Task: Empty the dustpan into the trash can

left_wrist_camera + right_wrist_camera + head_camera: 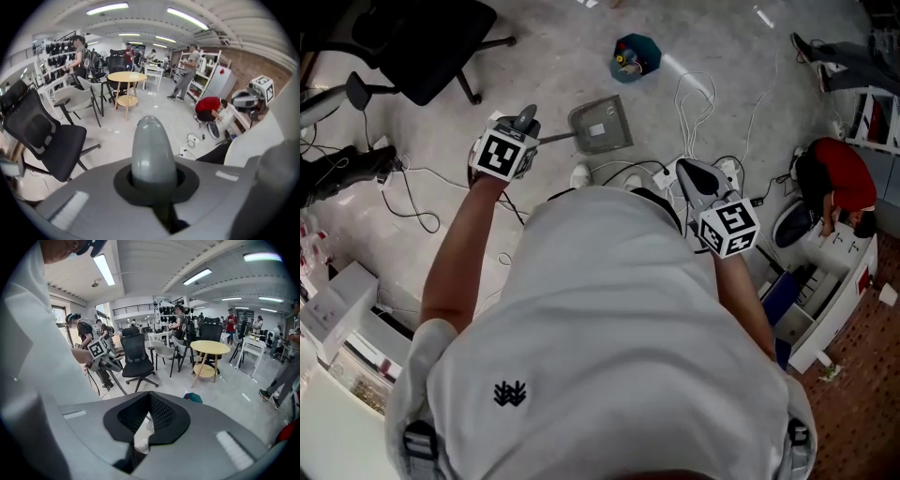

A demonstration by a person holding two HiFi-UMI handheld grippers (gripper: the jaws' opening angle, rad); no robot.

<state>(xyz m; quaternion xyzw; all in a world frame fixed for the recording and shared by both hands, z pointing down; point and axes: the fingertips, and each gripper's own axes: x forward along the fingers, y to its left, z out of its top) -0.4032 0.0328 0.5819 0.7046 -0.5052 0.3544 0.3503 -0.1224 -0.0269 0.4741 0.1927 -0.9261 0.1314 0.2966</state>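
The left gripper has its jaws clamped on the grey handle of the dustpan, whose pan reaches out to the right of those jaws, with the teal trash can on the floor beyond it, while the right gripper has its jaws pressed together.

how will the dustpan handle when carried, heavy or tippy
Likely light: the dustpan looks like thin plastic. Gripped only at its handle end by the left gripper, the pan sits far out, so it may droop or twist.
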